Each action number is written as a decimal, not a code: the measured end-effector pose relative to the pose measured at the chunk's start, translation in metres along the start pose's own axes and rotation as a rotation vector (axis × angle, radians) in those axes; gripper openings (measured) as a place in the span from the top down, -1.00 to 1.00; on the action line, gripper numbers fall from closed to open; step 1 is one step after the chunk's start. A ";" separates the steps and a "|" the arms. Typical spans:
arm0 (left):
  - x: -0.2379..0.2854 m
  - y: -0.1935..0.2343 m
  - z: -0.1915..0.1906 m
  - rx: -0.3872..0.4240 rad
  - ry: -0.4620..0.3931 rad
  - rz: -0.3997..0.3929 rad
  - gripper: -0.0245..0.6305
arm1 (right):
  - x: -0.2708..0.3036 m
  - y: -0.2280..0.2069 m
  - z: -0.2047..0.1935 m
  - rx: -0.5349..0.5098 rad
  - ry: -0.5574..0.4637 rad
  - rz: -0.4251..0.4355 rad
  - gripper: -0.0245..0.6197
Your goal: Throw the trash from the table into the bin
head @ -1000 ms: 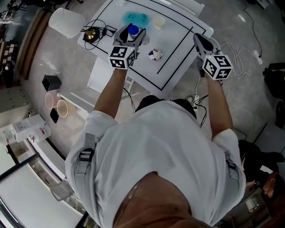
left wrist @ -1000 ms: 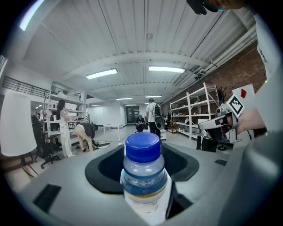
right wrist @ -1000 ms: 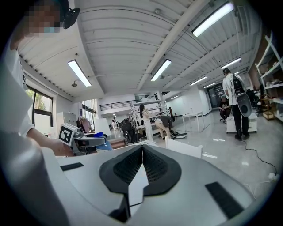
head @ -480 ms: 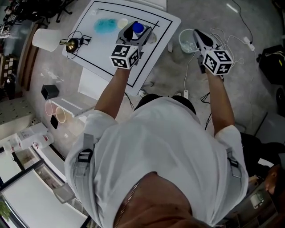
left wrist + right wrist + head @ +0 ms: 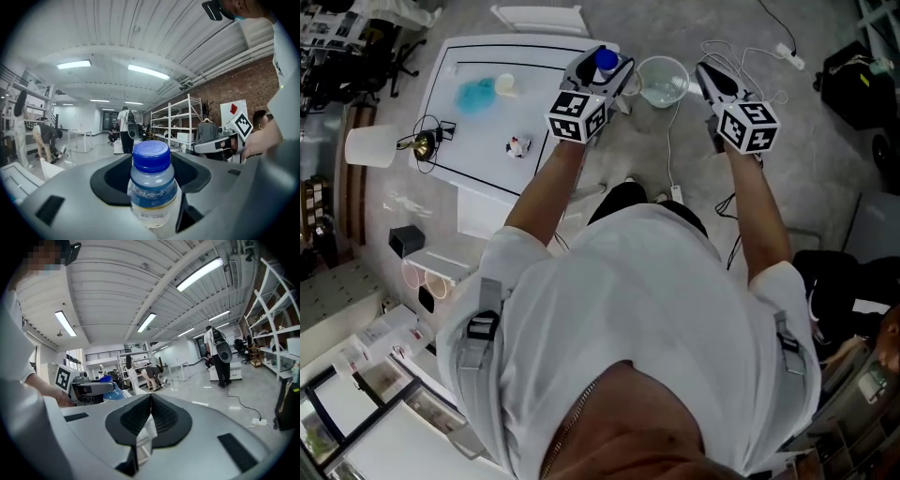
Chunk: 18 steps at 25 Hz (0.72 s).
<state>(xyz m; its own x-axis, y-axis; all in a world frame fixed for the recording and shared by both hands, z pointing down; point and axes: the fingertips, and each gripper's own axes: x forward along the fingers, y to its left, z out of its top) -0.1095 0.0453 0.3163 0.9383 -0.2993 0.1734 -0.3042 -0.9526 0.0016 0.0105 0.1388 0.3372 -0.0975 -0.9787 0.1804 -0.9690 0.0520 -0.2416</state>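
Fingers of the left gripper (image 5: 603, 64) pinch the blue-capped clear plastic bottle (image 5: 152, 187), now carried off the white bench (image 5: 473, 131) to beside the translucent round bin (image 5: 662, 82) at upper centre, apparently ready for dropping; right gripper (image 5: 708, 73) fingers pressed together.

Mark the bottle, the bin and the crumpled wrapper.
bottle (image 5: 152, 190): left gripper view, on its label.
bin (image 5: 673, 66): head view, on its wall.
crumpled wrapper (image 5: 517, 146): head view, its middle.
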 end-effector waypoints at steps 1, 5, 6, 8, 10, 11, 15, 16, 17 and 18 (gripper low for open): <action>0.011 -0.004 -0.002 -0.005 0.004 -0.012 0.10 | -0.002 -0.008 -0.001 0.005 0.001 -0.012 0.92; 0.057 -0.014 -0.014 -0.021 0.024 -0.055 0.10 | -0.008 -0.042 -0.007 0.025 0.007 -0.061 0.92; 0.067 -0.015 -0.017 -0.023 0.030 -0.064 0.10 | -0.008 -0.051 -0.009 0.030 0.009 -0.074 0.92; 0.087 -0.013 -0.025 -0.027 0.045 -0.080 0.10 | -0.003 -0.067 -0.011 0.041 0.015 -0.096 0.92; 0.107 -0.007 -0.033 -0.037 0.061 -0.091 0.10 | 0.006 -0.082 -0.014 0.049 0.028 -0.112 0.92; 0.117 -0.002 -0.038 -0.045 0.070 -0.095 0.10 | 0.012 -0.089 -0.016 0.054 0.037 -0.119 0.92; 0.156 0.021 -0.054 -0.076 0.101 -0.112 0.10 | 0.044 -0.116 -0.025 0.077 0.080 -0.143 0.92; 0.166 0.027 -0.057 -0.081 0.105 -0.117 0.10 | 0.053 -0.122 -0.027 0.082 0.089 -0.149 0.92; 0.175 0.034 -0.060 -0.086 0.107 -0.121 0.10 | 0.062 -0.128 -0.029 0.086 0.097 -0.154 0.92; 0.183 0.041 -0.063 -0.092 0.109 -0.124 0.10 | 0.071 -0.133 -0.030 0.090 0.105 -0.160 0.92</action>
<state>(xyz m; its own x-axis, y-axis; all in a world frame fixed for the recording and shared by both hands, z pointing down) 0.0393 -0.0451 0.4102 0.9475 -0.1676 0.2724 -0.2059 -0.9714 0.1185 0.1254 0.0681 0.4113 0.0286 -0.9469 0.3202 -0.9502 -0.1252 -0.2854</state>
